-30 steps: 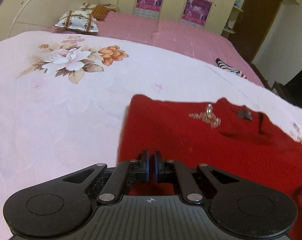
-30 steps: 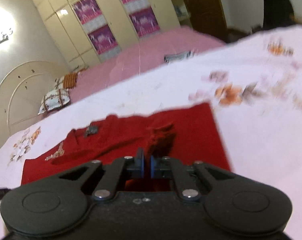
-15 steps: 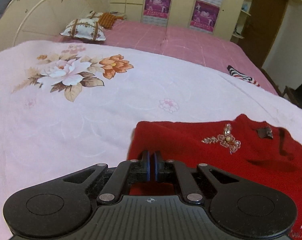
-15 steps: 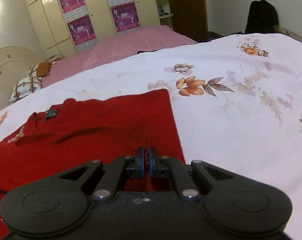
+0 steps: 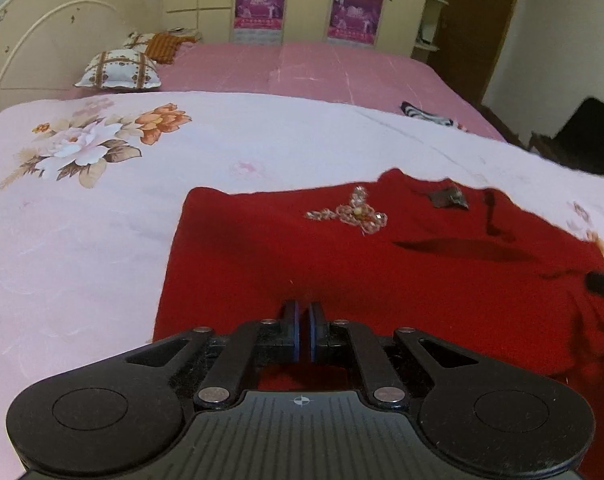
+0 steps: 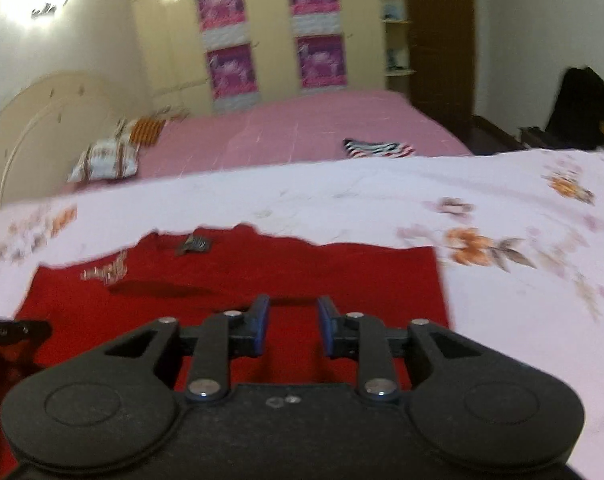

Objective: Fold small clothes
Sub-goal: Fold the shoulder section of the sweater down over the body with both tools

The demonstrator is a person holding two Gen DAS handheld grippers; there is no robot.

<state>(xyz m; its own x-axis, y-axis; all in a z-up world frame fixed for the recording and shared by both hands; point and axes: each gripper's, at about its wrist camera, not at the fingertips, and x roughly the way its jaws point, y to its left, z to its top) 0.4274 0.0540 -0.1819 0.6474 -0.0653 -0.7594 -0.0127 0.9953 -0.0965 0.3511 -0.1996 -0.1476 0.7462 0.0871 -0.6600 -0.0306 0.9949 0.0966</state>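
Observation:
A red knit garment lies on the pale floral sheet, with a beaded motif and a dark neck label near its far edge. My left gripper is shut, its pads pinched together at the garment's near left part, apparently on the cloth. In the right wrist view my right gripper hovers over the red garment near its right edge. Its jaws are opening, with only flat cloth seen beneath the gap and nothing pressed between the pads. The left gripper's tip shows at that view's left border.
Beyond the floral sheet is a pink bedspread with a patterned pillow and a striped cloth. A headboard stands at the left, wardrobes at the back. A dark shape on a chair sits at the right.
The right jaws, pinched shut before, now stand apart. Both grippers have shifted across the bed, and the red garment now lies flatter under them.

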